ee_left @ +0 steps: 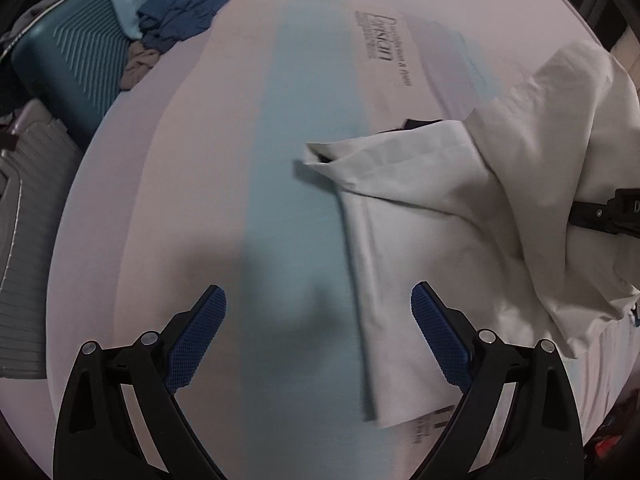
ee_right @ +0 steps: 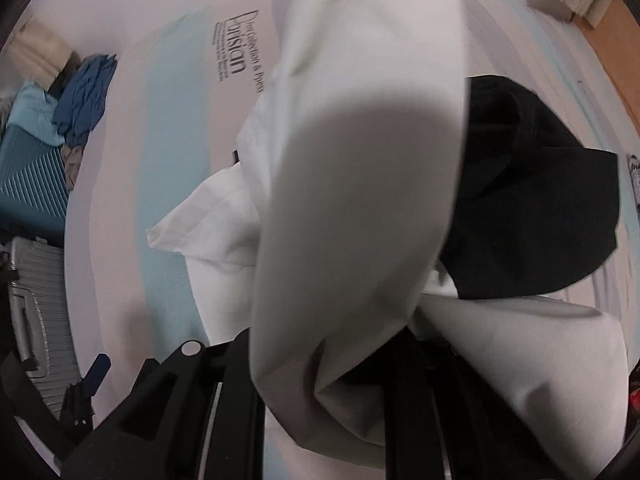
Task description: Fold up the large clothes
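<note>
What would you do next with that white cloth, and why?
Probably carry the lifted part of the white garment across and lay it flat. The right tool grips a bunched fold that hangs up off the bed sheet, while the left tool is open and holds nothing.

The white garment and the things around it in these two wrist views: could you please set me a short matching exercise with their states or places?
Things:
1. white garment
2. black garment
3. left gripper
4. blue clothes pile

States or places:
A. open, nothing between its fingers
B. crumpled at the bed's far edge, beside a teal suitcase
C. partly lifted, pinched by the right gripper
D. lying under the lifted white cloth

Pairs: 1-C, 2-D, 3-A, 4-B
</note>
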`<state>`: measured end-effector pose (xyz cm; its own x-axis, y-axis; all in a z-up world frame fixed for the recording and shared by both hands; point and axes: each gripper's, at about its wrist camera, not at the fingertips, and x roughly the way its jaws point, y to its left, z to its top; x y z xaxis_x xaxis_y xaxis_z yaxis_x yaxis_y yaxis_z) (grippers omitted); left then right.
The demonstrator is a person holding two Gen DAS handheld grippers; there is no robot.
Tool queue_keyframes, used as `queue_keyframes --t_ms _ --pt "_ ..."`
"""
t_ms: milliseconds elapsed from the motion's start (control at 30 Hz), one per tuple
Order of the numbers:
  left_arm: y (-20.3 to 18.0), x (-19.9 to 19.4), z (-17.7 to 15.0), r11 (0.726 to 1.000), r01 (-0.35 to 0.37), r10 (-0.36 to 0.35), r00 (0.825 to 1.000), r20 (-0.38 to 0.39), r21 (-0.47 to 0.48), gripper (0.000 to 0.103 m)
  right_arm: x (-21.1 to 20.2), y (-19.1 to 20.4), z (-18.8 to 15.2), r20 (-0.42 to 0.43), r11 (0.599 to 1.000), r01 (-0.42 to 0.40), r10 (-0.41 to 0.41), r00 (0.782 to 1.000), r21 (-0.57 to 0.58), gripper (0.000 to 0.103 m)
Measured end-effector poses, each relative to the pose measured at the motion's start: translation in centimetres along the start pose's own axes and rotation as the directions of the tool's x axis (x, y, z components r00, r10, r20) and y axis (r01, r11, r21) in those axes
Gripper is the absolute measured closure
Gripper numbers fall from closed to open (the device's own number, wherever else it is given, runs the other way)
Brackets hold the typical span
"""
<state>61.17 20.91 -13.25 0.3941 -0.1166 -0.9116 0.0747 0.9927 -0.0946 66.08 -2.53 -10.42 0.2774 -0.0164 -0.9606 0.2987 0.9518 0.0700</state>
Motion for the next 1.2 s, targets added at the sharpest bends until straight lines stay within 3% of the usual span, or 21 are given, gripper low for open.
queue_keyframes --t_ms 367,700,933,1200 --pt "6.8 -1.2 -0.2 0.998 -0.038 0.041 0.998 0.052 -0.052 0.011 2.8 8.7 -2.1 -0.013 0.984 0.026 -0.028 1.000 -0.179 0.087" --pt "10.8 -2.0 -2.7 0.993 -0.077 0.080 0.997 0.023 -0.087 0.011 6.2 10.8 -3.3 -0.059 0.971 0.028 -0.043 0.997 -0.238 0.084" --pt "12.1 -1.5 -3.8 0.992 -0.089 0.091 0.996 0.013 -0.094 0.011 8.3 12.9 -3.5 -0.083 0.969 0.052 -0.074 0.994 -0.243 0.082" --pt "12.1 -1.0 -4.7 0.991 -0.087 0.087 0.996 -0.002 -0.102 0.011 10.1 13.6 -4.6 -0.075 0.939 0.068 -0.099 0.992 -0.338 0.077"
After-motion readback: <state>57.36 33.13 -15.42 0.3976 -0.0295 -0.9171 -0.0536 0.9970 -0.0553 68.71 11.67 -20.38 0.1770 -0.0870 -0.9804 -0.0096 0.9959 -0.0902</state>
